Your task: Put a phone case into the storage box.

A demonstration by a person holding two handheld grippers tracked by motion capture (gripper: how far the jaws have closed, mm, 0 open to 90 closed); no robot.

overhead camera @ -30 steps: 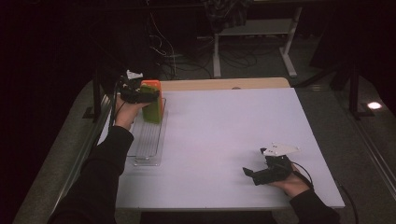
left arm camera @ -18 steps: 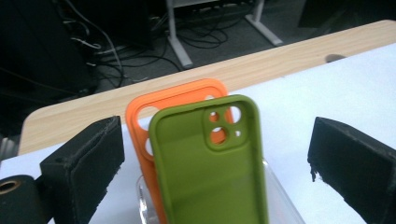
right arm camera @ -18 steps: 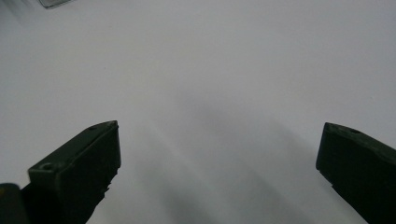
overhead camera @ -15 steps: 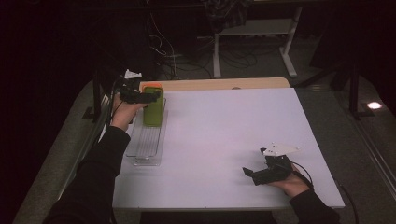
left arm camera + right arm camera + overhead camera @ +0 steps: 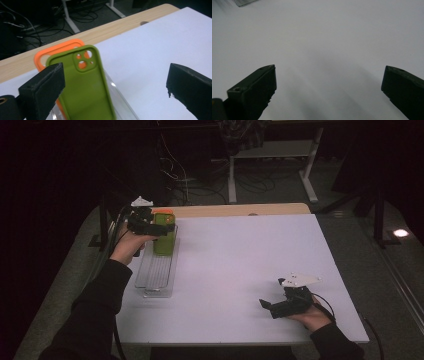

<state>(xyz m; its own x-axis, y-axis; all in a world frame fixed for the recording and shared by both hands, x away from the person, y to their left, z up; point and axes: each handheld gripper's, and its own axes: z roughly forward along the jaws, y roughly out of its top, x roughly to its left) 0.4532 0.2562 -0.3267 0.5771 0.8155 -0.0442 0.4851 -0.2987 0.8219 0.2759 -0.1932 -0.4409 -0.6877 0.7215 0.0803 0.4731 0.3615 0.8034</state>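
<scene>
A green phone case (image 5: 87,87) stands upright in a clear slotted rack (image 5: 157,270) at the table's left, with an orange phone case (image 5: 57,50) right behind it. My left gripper (image 5: 157,227) hovers at the top of the green case (image 5: 164,237), open; its jaws stand wide apart, the green case just beside the left one and free of both. My right gripper (image 5: 272,306) rests low over the white table (image 5: 240,265) near the front right, open, with bare table between its jaws (image 5: 329,82).
A wooden strip (image 5: 240,210) runs along the table's far edge. Beyond it are desk legs and cables on a dark floor. A corner of the clear rack (image 5: 244,2) shows far off in the right gripper view.
My left gripper has drawn back to the left from over the cases and opened. The green case stays standing in the rack. The right gripper has not moved.
</scene>
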